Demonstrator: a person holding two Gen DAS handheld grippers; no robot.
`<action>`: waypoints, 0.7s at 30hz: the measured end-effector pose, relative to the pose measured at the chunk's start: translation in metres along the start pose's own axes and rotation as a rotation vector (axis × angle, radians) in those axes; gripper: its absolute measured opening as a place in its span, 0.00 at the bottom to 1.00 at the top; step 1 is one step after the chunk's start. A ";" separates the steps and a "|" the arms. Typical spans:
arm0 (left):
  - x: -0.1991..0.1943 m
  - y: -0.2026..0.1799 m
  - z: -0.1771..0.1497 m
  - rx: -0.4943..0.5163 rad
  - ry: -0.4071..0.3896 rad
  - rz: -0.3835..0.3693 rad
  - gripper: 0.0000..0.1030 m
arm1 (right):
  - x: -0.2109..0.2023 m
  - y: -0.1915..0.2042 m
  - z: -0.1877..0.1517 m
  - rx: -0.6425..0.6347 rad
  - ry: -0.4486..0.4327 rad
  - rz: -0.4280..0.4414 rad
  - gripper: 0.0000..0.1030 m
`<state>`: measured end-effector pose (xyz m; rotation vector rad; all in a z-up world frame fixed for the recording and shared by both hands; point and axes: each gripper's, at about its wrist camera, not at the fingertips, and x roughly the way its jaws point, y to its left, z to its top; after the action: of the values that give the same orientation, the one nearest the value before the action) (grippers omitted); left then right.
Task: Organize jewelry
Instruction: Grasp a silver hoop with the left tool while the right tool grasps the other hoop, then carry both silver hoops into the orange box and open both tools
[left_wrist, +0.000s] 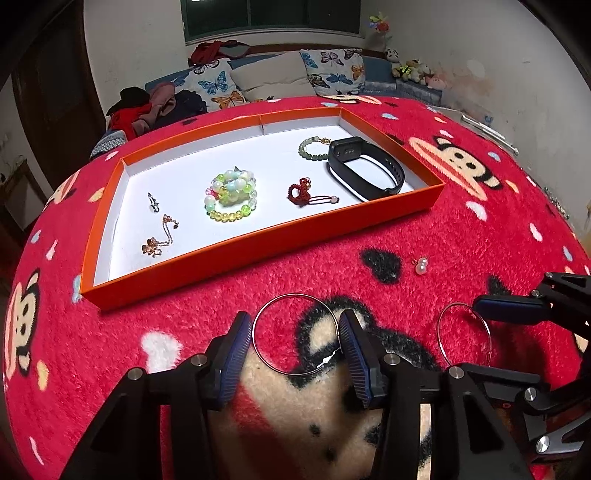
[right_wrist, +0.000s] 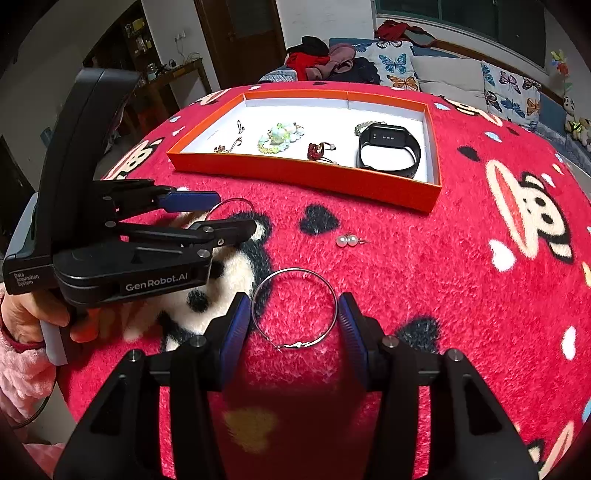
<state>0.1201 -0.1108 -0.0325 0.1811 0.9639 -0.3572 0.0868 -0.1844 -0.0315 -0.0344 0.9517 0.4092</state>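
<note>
On the blanket-covered bench, both grippers' fingers (left_wrist: 236, 343) (right_wrist: 232, 325) stood open, each straddling a thin, stiff, likely slippery hoop earring (left_wrist: 295, 334) (right_wrist: 294, 308), best gripped across its wire.

At the top of your left view you have butterfly pillows (left_wrist: 212, 83) on a sofa, clothes (left_wrist: 147, 107) heaped at upper left, plush toys (left_wrist: 413, 70) at upper right, a dark window (left_wrist: 271, 16) above
</note>
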 end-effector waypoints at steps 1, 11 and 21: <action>-0.002 0.002 0.000 -0.009 -0.004 -0.005 0.50 | -0.001 0.000 0.001 -0.001 -0.004 0.000 0.48; -0.035 0.035 0.013 -0.105 -0.084 -0.067 0.50 | -0.002 0.000 0.027 -0.006 -0.048 0.027 0.48; -0.035 0.085 0.062 -0.154 -0.124 -0.043 0.50 | 0.021 -0.016 0.093 0.035 -0.093 0.092 0.48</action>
<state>0.1815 -0.0439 0.0308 -0.0020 0.8699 -0.3283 0.1758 -0.1735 0.0037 0.0603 0.8702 0.4749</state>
